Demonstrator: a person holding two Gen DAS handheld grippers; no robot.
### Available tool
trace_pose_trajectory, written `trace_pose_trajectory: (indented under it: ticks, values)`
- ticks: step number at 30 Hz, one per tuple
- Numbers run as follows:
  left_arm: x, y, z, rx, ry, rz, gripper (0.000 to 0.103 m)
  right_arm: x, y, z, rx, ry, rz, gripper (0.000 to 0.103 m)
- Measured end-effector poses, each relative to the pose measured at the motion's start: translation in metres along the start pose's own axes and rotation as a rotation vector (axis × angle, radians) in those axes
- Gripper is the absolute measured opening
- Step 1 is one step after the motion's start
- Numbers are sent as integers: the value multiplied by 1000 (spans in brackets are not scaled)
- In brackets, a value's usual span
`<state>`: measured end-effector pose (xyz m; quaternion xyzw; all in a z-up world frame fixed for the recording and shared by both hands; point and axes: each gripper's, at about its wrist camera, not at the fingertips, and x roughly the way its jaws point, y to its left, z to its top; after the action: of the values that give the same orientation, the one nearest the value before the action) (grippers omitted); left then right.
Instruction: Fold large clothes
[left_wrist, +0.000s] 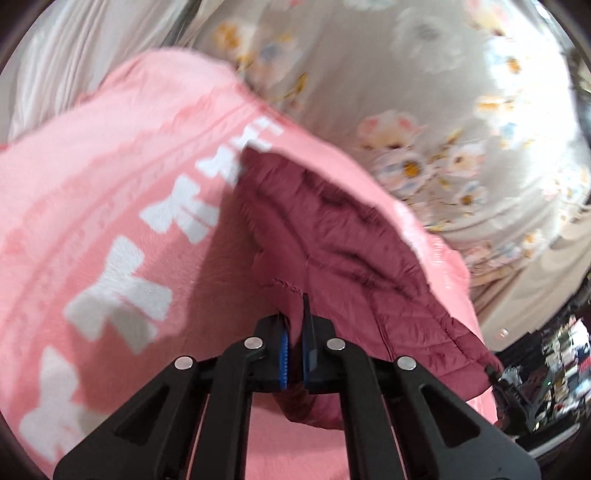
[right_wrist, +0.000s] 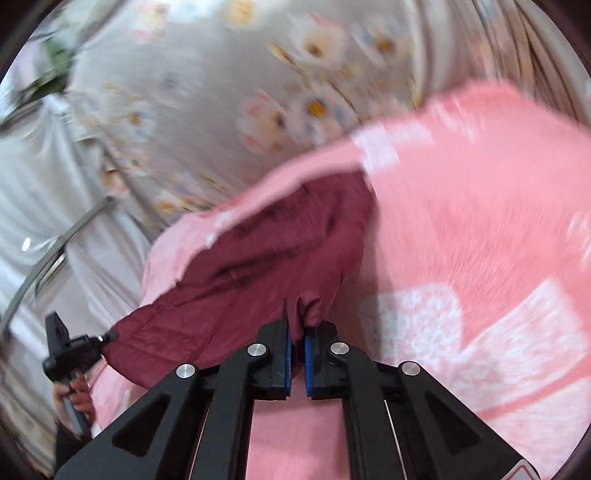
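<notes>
The right gripper (right_wrist: 297, 325) pinches a fold of the maroon jacket (right_wrist: 258, 266), which drapes left over a pink blanket (right_wrist: 480, 229) (white patterned); the left gripper (right_wrist: 64, 350) shows far left.

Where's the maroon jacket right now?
The maroon jacket is pinched in both grippers, left gripper and right gripper, draped over the pink blanket, with the floral sheet beyond it.

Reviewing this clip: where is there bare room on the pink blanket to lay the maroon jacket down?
Both the left gripper and the right gripper pinch the maroon jacket. The pink blanket lies bare on the bow-print side of the jacket, and again just in front of each gripper. The floral sheet beyond also looks free. The jacket crowds the blanket's edge.
</notes>
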<state>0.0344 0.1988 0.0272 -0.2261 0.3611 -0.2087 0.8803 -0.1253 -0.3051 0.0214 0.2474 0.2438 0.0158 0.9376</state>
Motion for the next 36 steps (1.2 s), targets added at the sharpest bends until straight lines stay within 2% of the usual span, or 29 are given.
trace_pose_trajectory:
  ticks: [7, 10, 13, 16, 19, 21, 25, 26, 29, 32, 36]
  values:
    - [-108, -20, -11, -10, -119, -116, 4, -120, 41, 21, -69, -191, 77, 4]
    - [-127, -35, -3, 20, -173, -120, 4, -140, 56, 36, -86, -256, 119, 4]
    - [-127, -50, 19, 68, -228, -86, 4, -133, 65, 57, -92, -274, 146, 4]
    - [-96, -58, 51, 86, -245, -33, 5, -92, 61, 93, -64, -261, 103, 4]
    - [-34, -61, 82, 91, -195, 67, 6, -36, 46, 122, 20, -215, 26, 4]
    - [21, -60, 95, 111, -147, 172, 6, 7, 29, 132, 106, -156, -39, 4]
    - [115, -46, 103, 136, -44, 337, 6, 80, -9, 121, 191, -75, -138, 4]
    - [144, -37, 101, 139, 4, 376, 6, 100, -17, 116, 200, -51, -174, 4]
    - [187, -14, 91, 121, 75, 424, 7, 137, -33, 105, 216, -8, -225, 4]
    - [215, 7, 83, 98, 126, 439, 8, 165, -45, 97, 213, 35, -264, 4]
    - [234, 19, 75, 96, 140, 433, 11, 186, -55, 87, 210, 70, -295, 4]
